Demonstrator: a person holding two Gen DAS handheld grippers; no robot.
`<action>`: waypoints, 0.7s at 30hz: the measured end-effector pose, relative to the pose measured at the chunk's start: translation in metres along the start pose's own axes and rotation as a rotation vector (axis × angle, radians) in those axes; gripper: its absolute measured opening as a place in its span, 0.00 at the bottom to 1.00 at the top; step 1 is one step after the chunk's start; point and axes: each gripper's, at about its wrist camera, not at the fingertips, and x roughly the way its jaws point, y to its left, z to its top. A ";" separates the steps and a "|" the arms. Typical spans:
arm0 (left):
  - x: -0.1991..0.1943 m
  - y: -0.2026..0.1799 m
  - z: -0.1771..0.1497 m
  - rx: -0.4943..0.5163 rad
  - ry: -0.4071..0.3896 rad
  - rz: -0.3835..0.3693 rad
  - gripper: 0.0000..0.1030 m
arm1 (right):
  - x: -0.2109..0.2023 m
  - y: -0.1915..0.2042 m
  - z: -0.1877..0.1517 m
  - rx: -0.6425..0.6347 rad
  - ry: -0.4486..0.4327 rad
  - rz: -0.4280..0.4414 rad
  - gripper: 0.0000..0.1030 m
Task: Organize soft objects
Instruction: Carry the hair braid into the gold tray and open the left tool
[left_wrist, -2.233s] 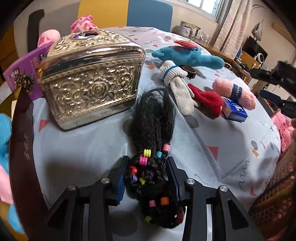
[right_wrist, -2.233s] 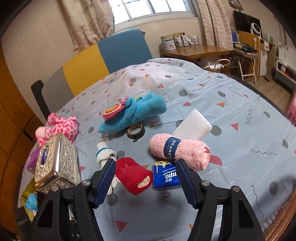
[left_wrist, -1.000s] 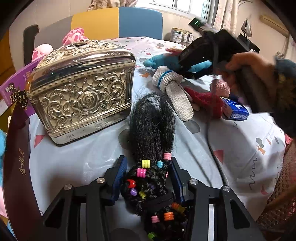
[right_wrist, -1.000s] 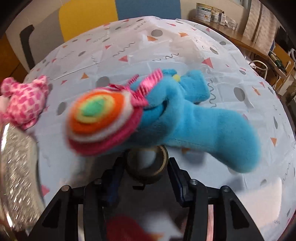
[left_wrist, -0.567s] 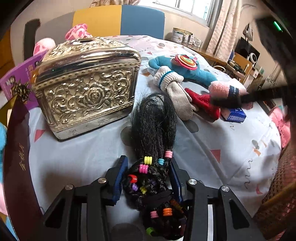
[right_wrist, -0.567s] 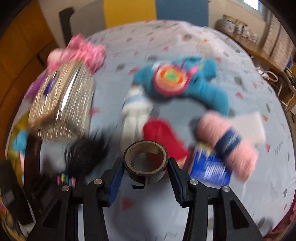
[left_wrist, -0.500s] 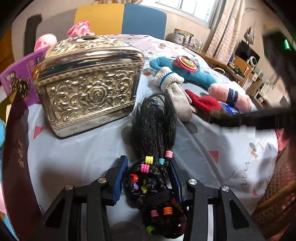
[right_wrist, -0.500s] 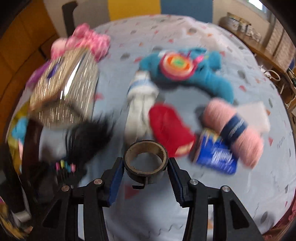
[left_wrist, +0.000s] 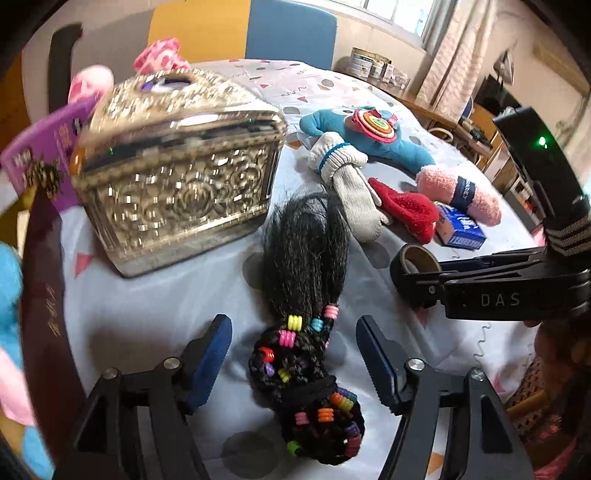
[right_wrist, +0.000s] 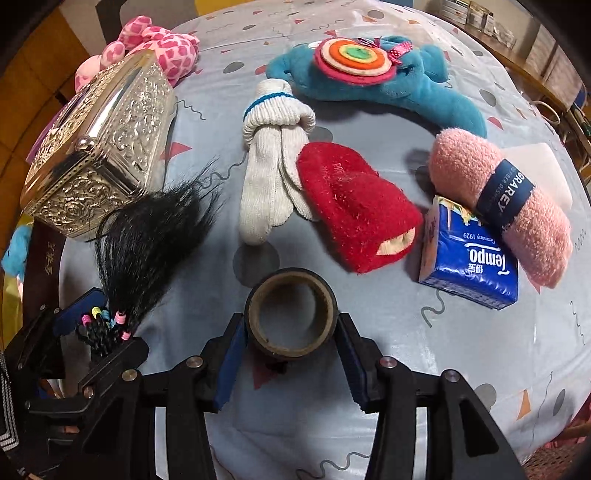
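Hair, black and braided with coloured beads, lies flat on my tablecloth: this hairpiece (left_wrist: 303, 295) sits between the blue pads of my left gripper (left_wrist: 293, 354), and neither pad touches it. My left jaws have just been opening, and a clear gap shows on each side of the beaded end. Its loose brush end points away from me toward the silver embossed box (left_wrist: 177, 177), which stands just beside it on the left.

My right gripper (right_wrist: 291, 354) is clamped on a roll of dark tape (right_wrist: 291, 314), one pad pressed on either side of the ring, with its hollow core facing the camera. From the left wrist view the same roll hangs near the cloth, to the right of the hairpiece.

Beyond the tape lie the soft things, crowded together. A white knit glove (right_wrist: 273, 162) with a blue cuff stripe lies beside the hair, its fingers partly under a red fleece mitten (right_wrist: 354, 206). To the right of that, a blue tissue pack (right_wrist: 469, 266) rests with a rolled pink towel (right_wrist: 498, 199) in a dark paper band touching its far edge. Behind the towel is a white sponge block (right_wrist: 543, 166). Farther back, a blue plush toy (right_wrist: 406, 85) with a rainbow felt disc curves across the table (right_wrist: 461, 369). A pink spotted plush (right_wrist: 162, 44) sits behind the silver box.
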 end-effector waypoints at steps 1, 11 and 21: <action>0.001 -0.002 0.002 0.015 -0.001 0.012 0.63 | 0.000 -0.001 0.000 0.009 -0.001 0.004 0.48; 0.018 -0.015 0.008 0.107 0.052 0.088 0.28 | 0.008 -0.009 -0.001 -0.006 -0.004 -0.020 0.48; -0.070 -0.005 0.007 0.041 -0.122 -0.061 0.28 | 0.013 0.004 -0.004 -0.084 -0.018 -0.087 0.47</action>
